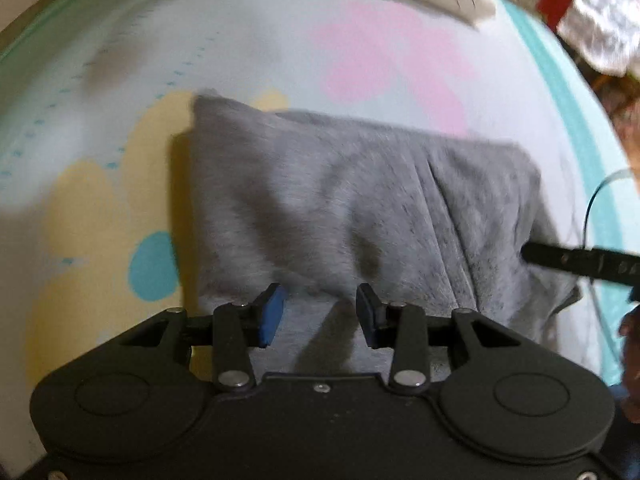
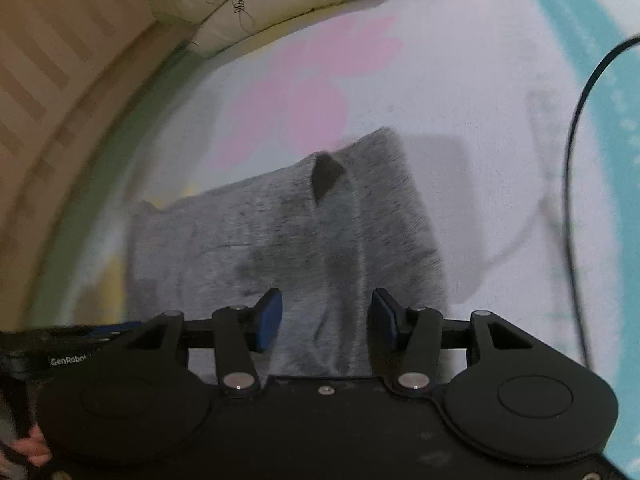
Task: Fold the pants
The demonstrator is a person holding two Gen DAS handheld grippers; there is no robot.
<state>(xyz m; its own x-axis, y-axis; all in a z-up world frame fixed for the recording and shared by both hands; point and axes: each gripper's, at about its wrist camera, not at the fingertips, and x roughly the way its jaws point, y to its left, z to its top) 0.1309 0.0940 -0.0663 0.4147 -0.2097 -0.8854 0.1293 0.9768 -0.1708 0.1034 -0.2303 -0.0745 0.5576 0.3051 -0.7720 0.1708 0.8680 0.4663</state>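
Observation:
Grey pants (image 1: 340, 200) lie folded into a thick rectangle on a pastel patterned sheet (image 1: 280, 52). My left gripper (image 1: 320, 312) hovers over their near edge, blue pads apart, with only flat cloth below the gap. The right gripper's black finger (image 1: 580, 264) reaches onto the fold's right side. In the right wrist view the pants (image 2: 260, 240) show a small dark flap (image 2: 324, 176) near the far edge. My right gripper (image 2: 326, 316) stands open above the cloth, gripping nothing. The left gripper's body (image 2: 60, 344) shows at the left edge.
A black cable (image 2: 572, 200) runs down the sheet to the right of the pants. A cream quilt (image 2: 280, 0) lies along the far side, with a wooden slatted wall (image 2: 48, 80) to the left. A hand (image 2: 36, 448) shows at the bottom left.

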